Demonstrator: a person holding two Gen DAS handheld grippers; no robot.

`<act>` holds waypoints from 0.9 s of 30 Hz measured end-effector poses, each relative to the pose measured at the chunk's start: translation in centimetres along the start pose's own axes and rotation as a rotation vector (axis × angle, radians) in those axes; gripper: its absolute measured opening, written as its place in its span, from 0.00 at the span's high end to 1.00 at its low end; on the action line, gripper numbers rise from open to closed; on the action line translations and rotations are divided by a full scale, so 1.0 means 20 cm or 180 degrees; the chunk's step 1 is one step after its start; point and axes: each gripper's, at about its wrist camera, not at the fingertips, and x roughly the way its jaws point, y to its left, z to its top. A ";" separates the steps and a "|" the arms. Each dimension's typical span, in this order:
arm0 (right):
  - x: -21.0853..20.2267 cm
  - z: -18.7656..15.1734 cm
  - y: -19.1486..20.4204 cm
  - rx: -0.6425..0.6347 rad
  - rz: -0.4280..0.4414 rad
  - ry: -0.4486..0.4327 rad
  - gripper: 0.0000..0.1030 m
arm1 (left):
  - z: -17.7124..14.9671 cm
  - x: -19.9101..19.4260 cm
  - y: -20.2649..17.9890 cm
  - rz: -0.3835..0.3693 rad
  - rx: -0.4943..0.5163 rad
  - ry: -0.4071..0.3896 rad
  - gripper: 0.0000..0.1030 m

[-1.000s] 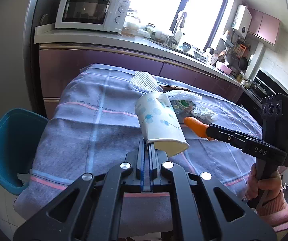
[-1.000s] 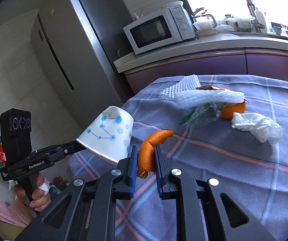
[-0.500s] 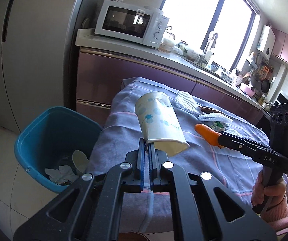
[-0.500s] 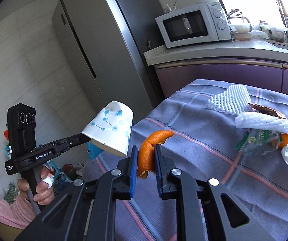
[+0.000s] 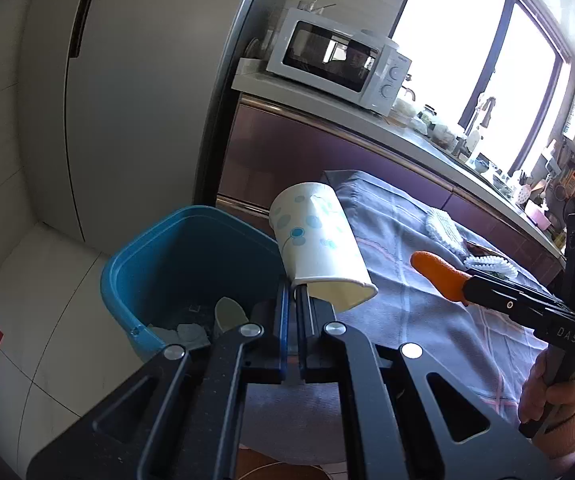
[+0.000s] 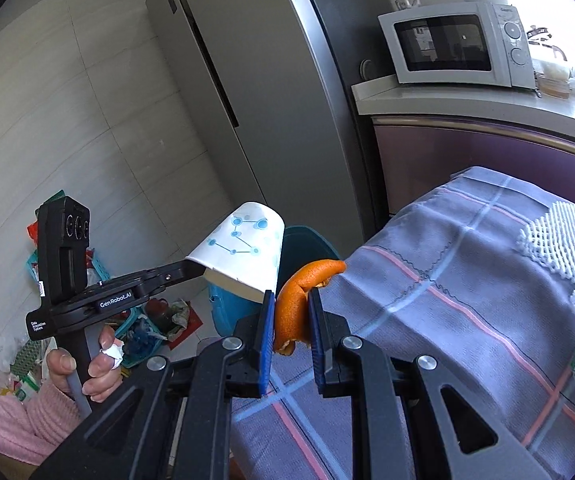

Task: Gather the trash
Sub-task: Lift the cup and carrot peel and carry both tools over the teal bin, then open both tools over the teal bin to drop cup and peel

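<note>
1. Bin (image 5: 191, 264) on floor at left, just beside surface (image 5: 415, 320).
2. Left tool (image 5: 292, 294) clenched on paper cup (image 5: 319, 248) by thin rim only, cup near bin edge w/ part over surface. Risk: released now, cup could hit bin rim & roll off.
3. Right tool (image 6: 291, 312) grasping orange peel (image 6: 299, 300), over surface edge, not yet over bin; curled peel could slip out.

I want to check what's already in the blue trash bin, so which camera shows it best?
The left wrist view: the blue trash bin shows its open mouth, with scraps lying at the bottom. The right wrist view shows only slivers of it, hidden behind the paper cup and orange peel; nothing inside is visible.
</note>
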 end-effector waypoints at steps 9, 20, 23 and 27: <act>0.20 0.07 0.10 -0.0113 0.0158 0.0165 0.85 | 0.00 0.08 0.19 0.0232 -0.0152 0.0095 0.96; 0.44 0.10 0.15 -0.0044 0.0301 0.0407 0.85 | 0.00 0.23 0.31 0.0473 -0.0228 0.0275 0.96; 0.50 0.09 0.17 -0.0026 0.0311 0.0481 0.85 | 0.00 0.27 0.33 0.0538 -0.0227 0.0309 0.96; 0.58 0.08 0.18 0.0057 0.0334 0.0566 0.85 | 0.00 0.34 0.35 0.0619 -0.0225 0.0374 0.96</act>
